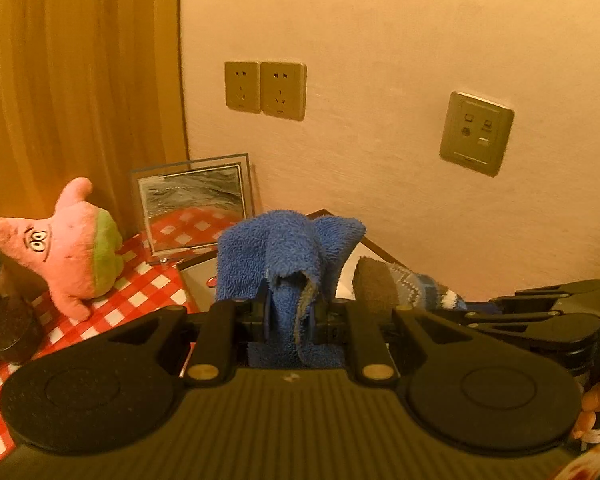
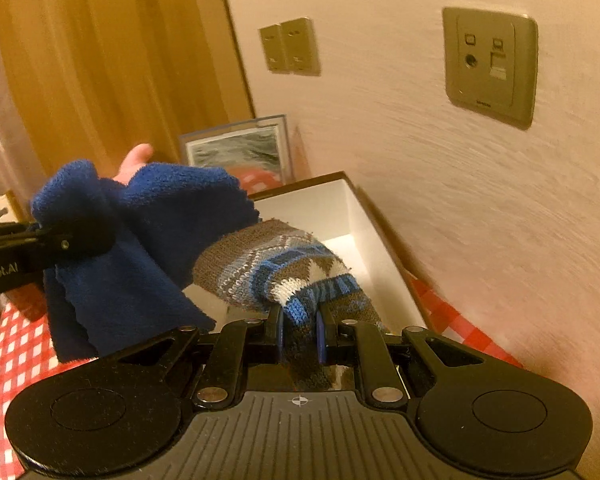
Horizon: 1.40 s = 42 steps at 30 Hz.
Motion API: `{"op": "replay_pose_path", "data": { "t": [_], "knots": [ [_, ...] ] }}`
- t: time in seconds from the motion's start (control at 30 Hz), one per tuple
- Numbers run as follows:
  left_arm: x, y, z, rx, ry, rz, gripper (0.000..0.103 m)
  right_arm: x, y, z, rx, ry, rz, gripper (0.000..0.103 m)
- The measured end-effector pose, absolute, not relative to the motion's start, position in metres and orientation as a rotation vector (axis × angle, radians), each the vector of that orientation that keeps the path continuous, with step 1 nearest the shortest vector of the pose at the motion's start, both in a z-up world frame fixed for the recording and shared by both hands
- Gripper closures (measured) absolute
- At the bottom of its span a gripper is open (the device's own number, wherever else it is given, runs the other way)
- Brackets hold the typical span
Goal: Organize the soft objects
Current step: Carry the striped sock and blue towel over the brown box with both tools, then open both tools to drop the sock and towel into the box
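Observation:
My left gripper [image 1: 289,314] is shut on a blue terry towel [image 1: 284,248], held up above the table; the towel also shows in the right wrist view [image 2: 140,248]. My right gripper [image 2: 299,330] is shut on a patterned knit sock [image 2: 276,268] in brown, blue and white, held over an open white-lined box [image 2: 364,216]. The sock also shows in the left wrist view [image 1: 400,284], right of the towel. A pink star plush toy [image 1: 68,248] stands on the red checked tablecloth [image 1: 140,292] at the left.
A framed picture [image 1: 196,204] leans against the wall behind the box. A glass jar [image 1: 0,312] stands at the far left. Wall sockets [image 1: 264,88] and a wooden panel [image 1: 80,80] are behind. The wall runs close along the box's right side.

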<state>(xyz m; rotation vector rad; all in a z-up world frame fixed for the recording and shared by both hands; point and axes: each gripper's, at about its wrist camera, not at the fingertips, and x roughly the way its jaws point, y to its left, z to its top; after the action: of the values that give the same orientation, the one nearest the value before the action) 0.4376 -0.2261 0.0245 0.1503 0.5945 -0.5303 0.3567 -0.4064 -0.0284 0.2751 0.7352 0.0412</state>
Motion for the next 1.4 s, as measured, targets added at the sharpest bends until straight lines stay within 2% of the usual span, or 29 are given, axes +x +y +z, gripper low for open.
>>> {"op": "replay_pose_path", "data": {
  "t": [0.33,0.5,0.57,0.67,1.0,1.13,1.23,1.27,1.3,1.4],
  "knots": [
    [0.489,-0.256,0.002,0.184,0.626,-0.534,0.088,0.394,-0.427,-0.044,0.322,0.759,-0.014,0.088],
    [0.51,-0.269,-0.013,0.203,0.654,-0.535,0.08,0.407,-0.435,-0.051,0.338,0.775,-0.032,0.088],
    [0.514,-0.272,-0.017,0.219,0.649,-0.523,0.069,0.41,-0.437,-0.054,0.346,0.782,-0.032,0.088],
    [0.518,-0.271,-0.023,0.23,0.656,-0.518,0.067,0.413,-0.439,-0.057,0.351,0.787,-0.031,0.088],
    [0.526,-0.253,-0.028,0.219,0.709,-0.483,0.065,0.428,-0.435,-0.064,0.358,0.802,-0.009,0.088],
    [0.526,-0.246,-0.026,0.198,0.717,-0.478,0.065,0.435,-0.433,-0.063,0.383,0.755,0.008,0.087],
    [0.524,-0.242,-0.025,0.19,0.719,-0.476,0.064,0.44,-0.432,-0.06,0.394,0.716,0.02,0.063],
    [0.523,-0.241,-0.025,0.187,0.72,-0.477,0.063,0.44,-0.431,-0.058,0.387,0.702,0.019,0.05],
    [0.521,-0.239,-0.024,0.182,0.723,-0.48,0.062,0.439,-0.43,-0.056,0.379,0.686,0.02,0.042],
    [0.517,-0.235,-0.024,0.174,0.736,-0.486,0.061,0.435,-0.428,-0.054,0.356,0.683,0.031,0.039]
  ]
}}
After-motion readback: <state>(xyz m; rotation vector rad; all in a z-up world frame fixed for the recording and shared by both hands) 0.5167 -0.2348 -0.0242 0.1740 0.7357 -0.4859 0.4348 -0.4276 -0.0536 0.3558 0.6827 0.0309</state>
